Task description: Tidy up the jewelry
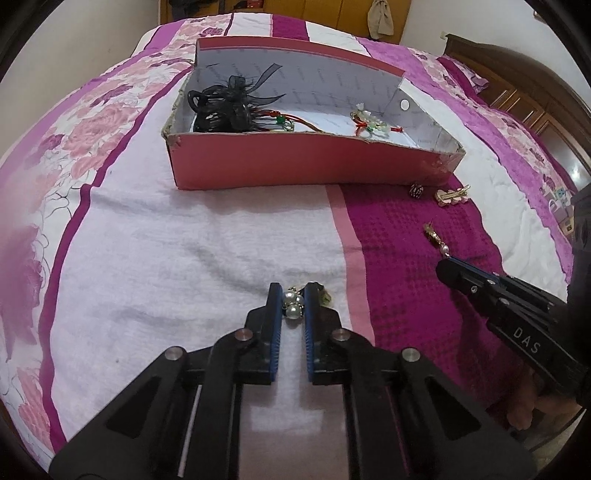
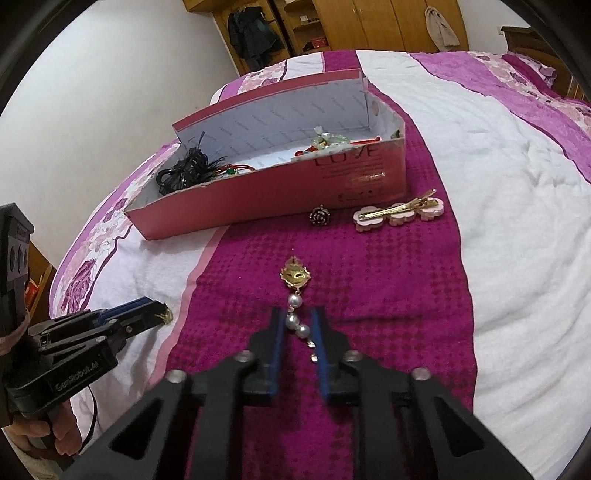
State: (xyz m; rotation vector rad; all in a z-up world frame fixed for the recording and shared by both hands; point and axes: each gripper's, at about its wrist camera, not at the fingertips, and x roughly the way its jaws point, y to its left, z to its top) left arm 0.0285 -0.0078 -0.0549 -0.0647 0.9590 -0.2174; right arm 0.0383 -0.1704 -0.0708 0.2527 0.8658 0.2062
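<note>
Now the left gripper point(image 1: 293, 308) is closed on a pearl earring point(image 1: 292, 305), low on the white towel point(image 1: 207, 243). The right gripper point(image 2: 298, 328) pinches the pearl chain of a second earring point(image 2: 295, 280), whose long axis runs straight ahead from the fingers toward the pink box point(image 2: 280, 192). This box lies further ahead on the bed point(image 2: 498, 206), nearer the left hand. Wooden wardrobes point(image 2: 354, 26) stand behind.

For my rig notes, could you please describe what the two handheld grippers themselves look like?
Both are black plastic with angular linkage arms joined by round silver pins. The left gripper and right gripper each have two straight fingers lined with ribbed blue pads. White lettering marks their bodies: "DAS" on the right one, "GenRobot.AI" on the left. A thin black cable hangs by the left grip.
</note>
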